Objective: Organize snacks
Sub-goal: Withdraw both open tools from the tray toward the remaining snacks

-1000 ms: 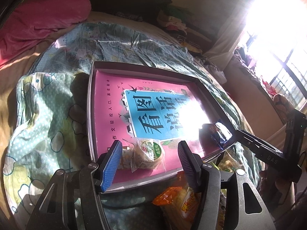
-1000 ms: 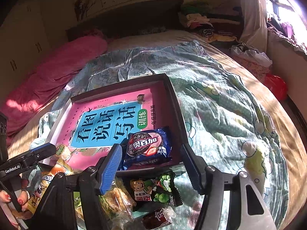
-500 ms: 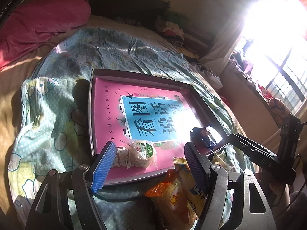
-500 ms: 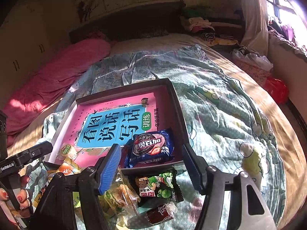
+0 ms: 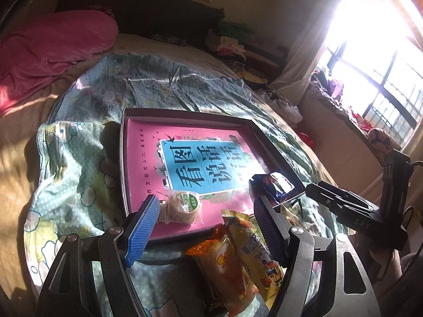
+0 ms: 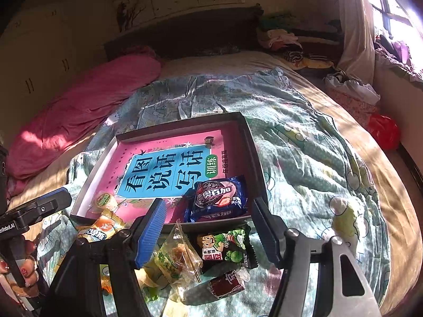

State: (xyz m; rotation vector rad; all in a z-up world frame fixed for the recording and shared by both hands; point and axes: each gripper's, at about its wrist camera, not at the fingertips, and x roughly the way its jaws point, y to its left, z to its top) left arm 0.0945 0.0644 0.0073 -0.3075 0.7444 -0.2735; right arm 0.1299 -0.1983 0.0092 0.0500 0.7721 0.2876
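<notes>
Sunlit bedding forms the work surface: a patterned quilt [image 6: 304, 158] spread over a bed, with a pink pillow [image 6: 79, 111] far ahead and to the left of both grippers.

A shallow dark box [image 6: 248, 142] lies on the quilt, lined with a pink book [image 6: 169, 169].

Left gripper [image 5: 208, 227]: jaws apart, holding nothing. Directly ahead, inside the box's near edge, lies 1 round wrapped cake [image 5: 183, 206]. Between the jaws, on the quilt just outside the box, lie 2 packets: an orange packet [image 5: 222, 261] and a yellow packet [image 5: 253, 245] touching it.

Right gripper [image 6: 208, 227]: jaws apart, holding nothing. Ahead, in the box's near right corner, lies a blue cookie pack [image 6: 219, 198]. Between the jaws, outside the box, lie a black-and-green packet [image 6: 227, 245], a clear bag [image 6: 177, 256] and a small dark red sweet [image 6: 227, 285].
</notes>
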